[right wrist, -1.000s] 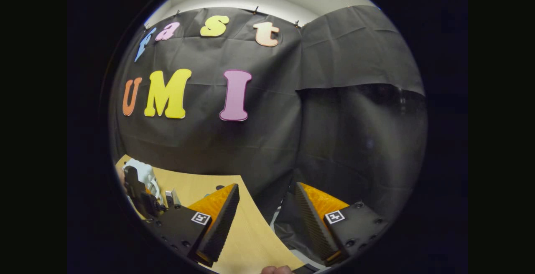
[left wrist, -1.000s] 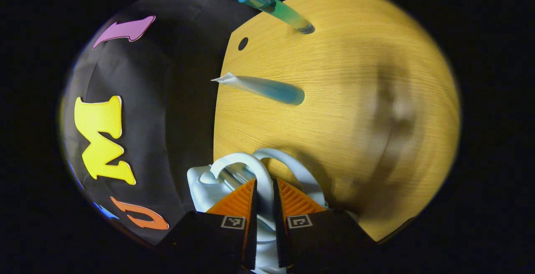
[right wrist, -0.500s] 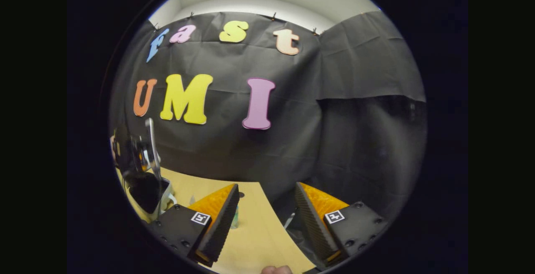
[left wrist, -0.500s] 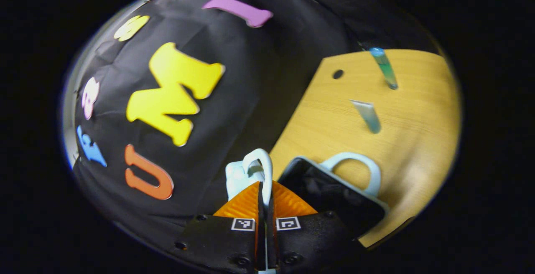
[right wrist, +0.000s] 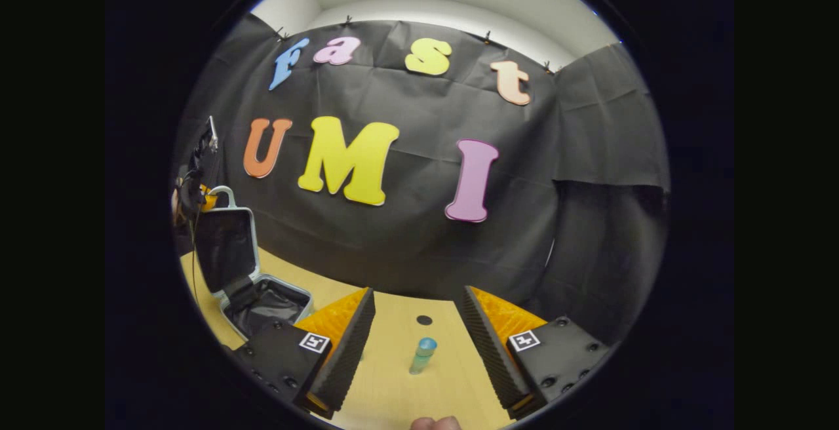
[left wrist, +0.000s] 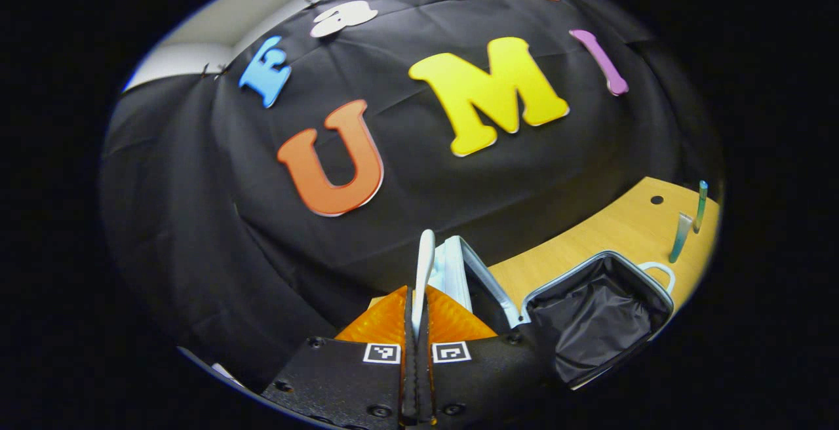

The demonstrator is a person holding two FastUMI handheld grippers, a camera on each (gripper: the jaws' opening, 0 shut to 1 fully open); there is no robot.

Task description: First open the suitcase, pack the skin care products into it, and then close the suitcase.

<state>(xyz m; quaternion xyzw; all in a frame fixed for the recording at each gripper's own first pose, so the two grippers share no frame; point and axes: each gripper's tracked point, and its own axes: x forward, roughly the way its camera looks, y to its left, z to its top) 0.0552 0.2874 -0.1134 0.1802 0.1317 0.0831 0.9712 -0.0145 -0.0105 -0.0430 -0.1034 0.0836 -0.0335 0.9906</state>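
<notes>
Lid (left wrist: 452, 266) had swung upright since earlier; left gripper (left wrist: 417, 315) jaws clamped on its stiff handle (left wrist: 425, 266) (light, slippery tubes (right wrist: 423, 354) next), right gripper (right wrist: 414, 332) jaws apart.

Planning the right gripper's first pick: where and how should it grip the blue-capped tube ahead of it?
Grip the tube across its body, below the cap. It appears to lie flat on the table, pointing away, so come down from above with the open right gripper, one finger on each long side.
</notes>
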